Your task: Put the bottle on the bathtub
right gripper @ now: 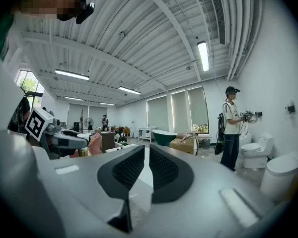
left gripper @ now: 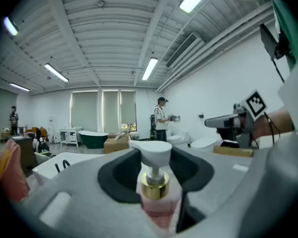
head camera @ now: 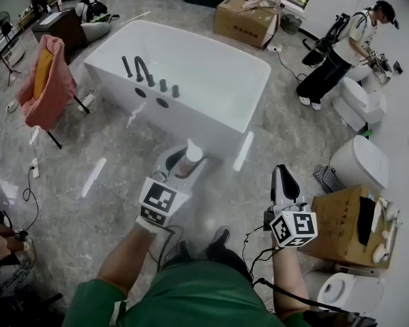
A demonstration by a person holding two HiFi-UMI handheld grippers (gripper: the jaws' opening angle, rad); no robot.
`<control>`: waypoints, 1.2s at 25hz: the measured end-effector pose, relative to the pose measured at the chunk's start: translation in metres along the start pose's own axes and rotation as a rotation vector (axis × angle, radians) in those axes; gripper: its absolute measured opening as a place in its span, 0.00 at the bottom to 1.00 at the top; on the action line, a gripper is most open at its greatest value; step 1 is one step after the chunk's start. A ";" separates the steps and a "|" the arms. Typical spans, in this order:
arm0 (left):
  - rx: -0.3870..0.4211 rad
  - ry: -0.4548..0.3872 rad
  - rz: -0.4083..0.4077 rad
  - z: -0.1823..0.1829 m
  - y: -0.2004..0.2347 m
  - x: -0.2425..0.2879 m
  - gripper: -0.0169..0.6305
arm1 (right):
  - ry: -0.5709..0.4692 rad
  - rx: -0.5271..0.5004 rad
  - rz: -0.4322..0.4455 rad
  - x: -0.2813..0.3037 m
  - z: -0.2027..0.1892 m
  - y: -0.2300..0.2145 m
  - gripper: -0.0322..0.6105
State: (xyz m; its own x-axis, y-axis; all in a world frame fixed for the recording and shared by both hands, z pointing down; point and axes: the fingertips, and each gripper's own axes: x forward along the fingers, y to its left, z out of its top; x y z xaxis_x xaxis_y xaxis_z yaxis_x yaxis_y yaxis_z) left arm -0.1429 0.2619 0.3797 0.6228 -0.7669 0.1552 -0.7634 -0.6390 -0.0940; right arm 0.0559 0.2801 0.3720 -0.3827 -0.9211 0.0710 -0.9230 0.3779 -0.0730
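A pink bottle with a white pump head and gold collar stands upright between the jaws of my left gripper, which is shut on it. In the left gripper view the bottle fills the gap between the dark pads. The white bathtub stands just beyond the bottle, with its near rim a short way ahead of the gripper. Dark taps stand on its left rim. My right gripper hangs lower right, pointing forward, with its jaws shut and nothing between them.
A cardboard box and toilets stand at the right. A person works by another toilet at the far right. A pink-draped chair stands left of the tub. Another box sits behind it. Cables lie on the floor.
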 end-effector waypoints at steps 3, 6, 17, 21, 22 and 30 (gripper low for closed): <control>-0.012 0.026 0.011 -0.007 0.003 -0.025 0.29 | 0.008 0.003 0.002 -0.011 0.001 0.017 0.10; -0.025 0.028 0.027 -0.008 0.006 -0.047 0.29 | 0.011 0.009 0.006 -0.020 0.001 0.030 0.10; -0.032 -0.018 0.034 0.012 0.024 -0.071 0.29 | -0.039 0.014 0.008 -0.025 0.028 0.057 0.10; -0.048 -0.023 0.038 0.010 0.028 -0.053 0.29 | -0.047 0.020 0.011 -0.018 0.025 0.038 0.10; -0.049 -0.023 0.038 0.011 0.027 -0.047 0.29 | -0.047 0.028 0.013 -0.014 0.022 0.031 0.10; -0.099 -0.021 0.083 0.025 0.043 0.015 0.29 | -0.044 0.108 0.101 0.048 0.014 -0.020 0.10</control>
State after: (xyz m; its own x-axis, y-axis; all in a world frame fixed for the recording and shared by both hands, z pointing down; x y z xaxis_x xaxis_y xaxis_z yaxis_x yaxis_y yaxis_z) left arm -0.1625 0.2212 0.3535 0.5596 -0.8185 0.1304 -0.8249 -0.5653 -0.0082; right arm 0.0568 0.2269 0.3628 -0.4694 -0.8828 0.0144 -0.8690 0.4591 -0.1848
